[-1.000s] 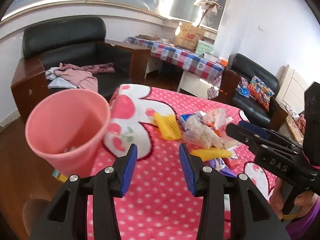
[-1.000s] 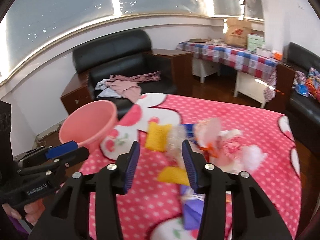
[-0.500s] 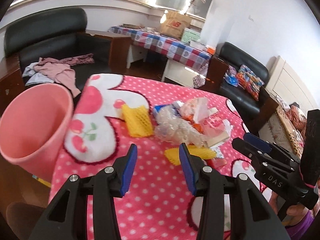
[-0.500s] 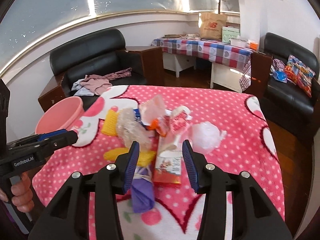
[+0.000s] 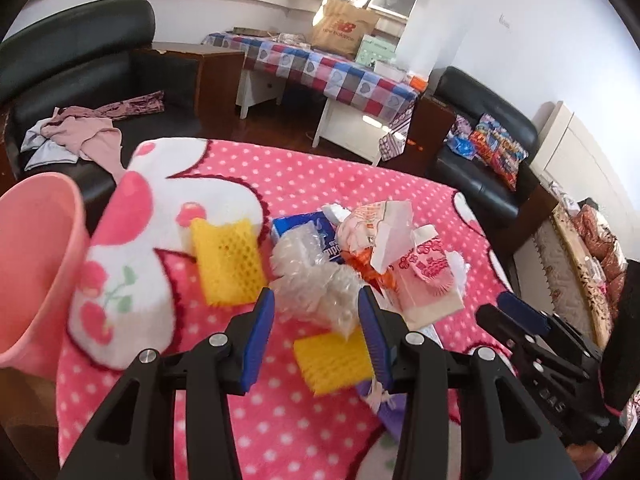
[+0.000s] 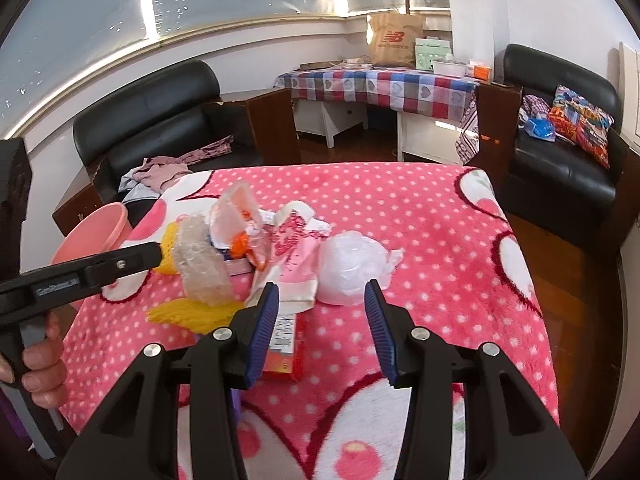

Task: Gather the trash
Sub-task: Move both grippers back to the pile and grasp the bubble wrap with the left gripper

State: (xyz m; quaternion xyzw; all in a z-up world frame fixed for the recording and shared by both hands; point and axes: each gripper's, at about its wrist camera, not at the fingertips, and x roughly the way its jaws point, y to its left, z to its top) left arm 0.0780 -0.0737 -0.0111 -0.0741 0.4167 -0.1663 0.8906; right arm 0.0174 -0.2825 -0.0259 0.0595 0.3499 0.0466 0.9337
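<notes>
Trash is heaped mid-surface on the pink dotted blanket [image 6: 420,216]; the pink bin [image 5: 36,264] sits off the surface's left edge. Step in hand, as I judge it: pick one piece each and carry it to the bin. To do it well I'd single out one item per grab, not rake the pile, and come down low enough to pinch the crinkly stuff without catching the blanket pile. My left tongs [image 5: 316,328] are wide open, holding nothing, lined up on the clear bubble wrap [image 5: 316,292], with the yellow foam net [image 5: 332,364] just below; touching or not, I can't tell. My right tongs [image 6: 320,320] are also wide open and empty, aimed at the white plastic wad [image 6: 352,268], apparently just short of it. The pink-white carton [image 6: 296,264] lies beside that wad.
</notes>
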